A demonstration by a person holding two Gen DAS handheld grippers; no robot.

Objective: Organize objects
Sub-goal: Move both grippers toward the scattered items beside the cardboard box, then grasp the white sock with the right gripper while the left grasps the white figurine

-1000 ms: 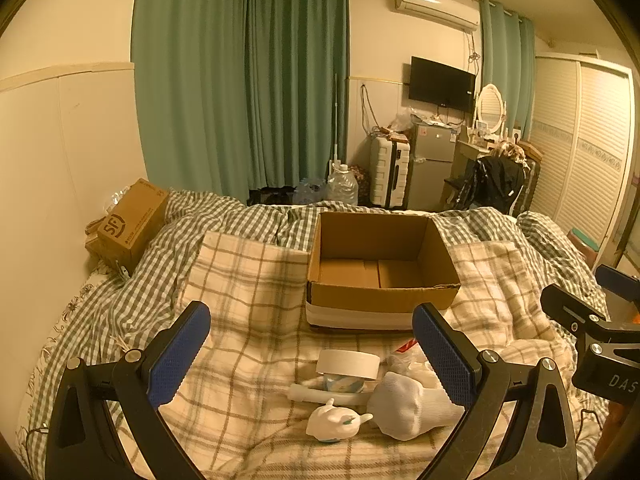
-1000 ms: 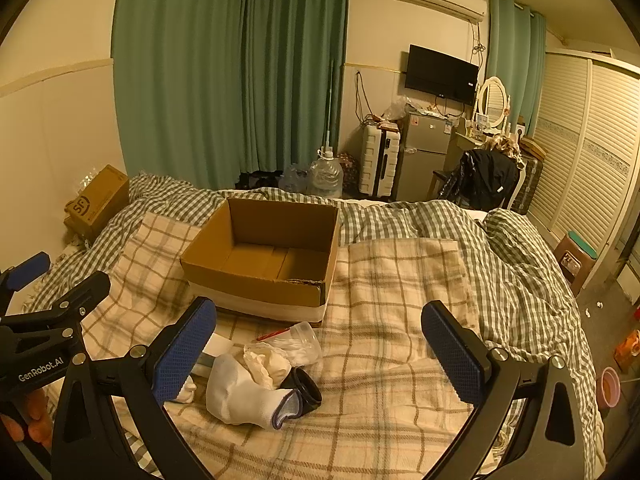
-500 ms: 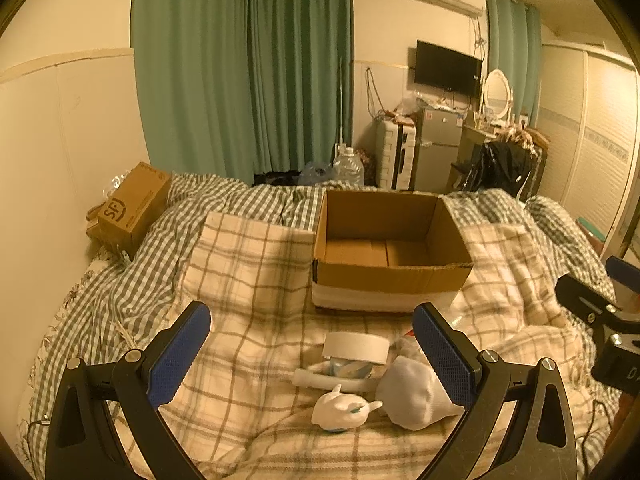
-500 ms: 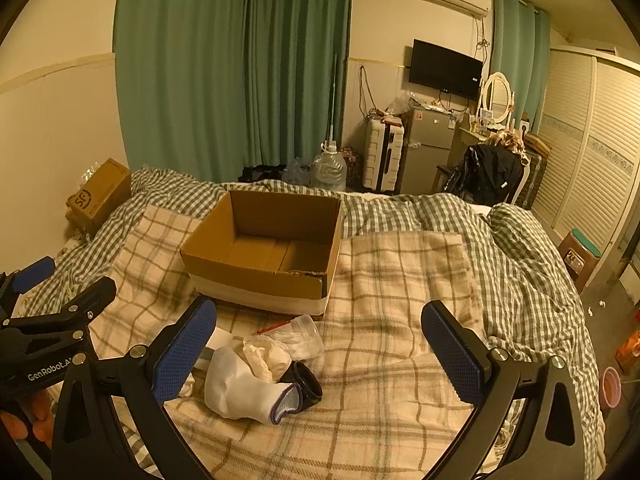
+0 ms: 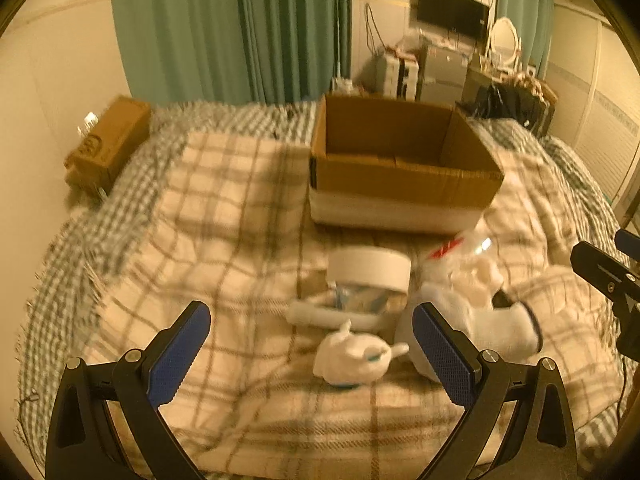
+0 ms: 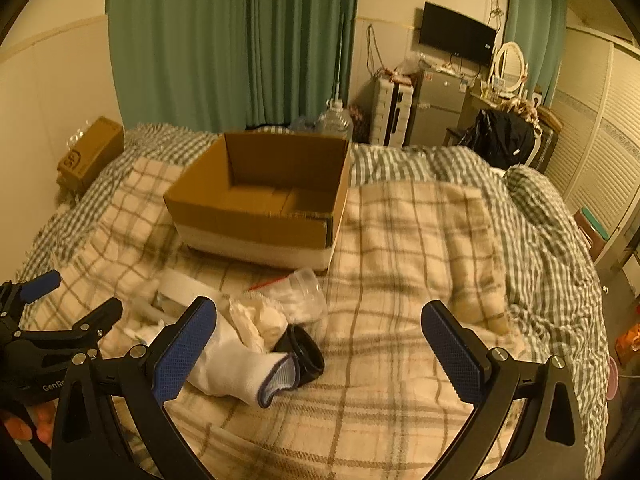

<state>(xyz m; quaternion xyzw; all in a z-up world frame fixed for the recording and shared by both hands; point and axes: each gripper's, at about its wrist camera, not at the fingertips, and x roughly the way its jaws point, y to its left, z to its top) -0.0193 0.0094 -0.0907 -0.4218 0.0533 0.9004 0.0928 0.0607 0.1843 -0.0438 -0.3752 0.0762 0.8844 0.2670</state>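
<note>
Your bed [image 6: 420, 240] fills both views, spread with a cream plaid blanket [image 5: 224, 208] over a green gingham quilt [image 6: 536, 240]. On the blanket sits the open cardboard box [image 5: 400, 176], its inside bare as far as either view shows. A smaller closed carton [image 5: 106, 148] rests at the bed's far left edge against the wall. In front of the open box lies a cluster of small things, all touching or just beside one another: a white sock [image 6: 236, 364] with a dark cuff, a roll of white tape [image 5: 370, 268] (blurred in your left view), a clear plastic bag [image 6: 296, 296] with a red strip, crumpled white cloth [image 6: 260, 318], a black ring-shaped item [image 6: 306, 352], a white tube [image 5: 320, 316], and a small white spouted piece [image 5: 352, 358].

Your left gripper [image 5: 310, 354] is spread wide over that cluster, with nothing between its blue pads. Your right gripper [image 6: 320, 350] is equally wide apart and holds nothing, poised above the sock and black ring.
</note>
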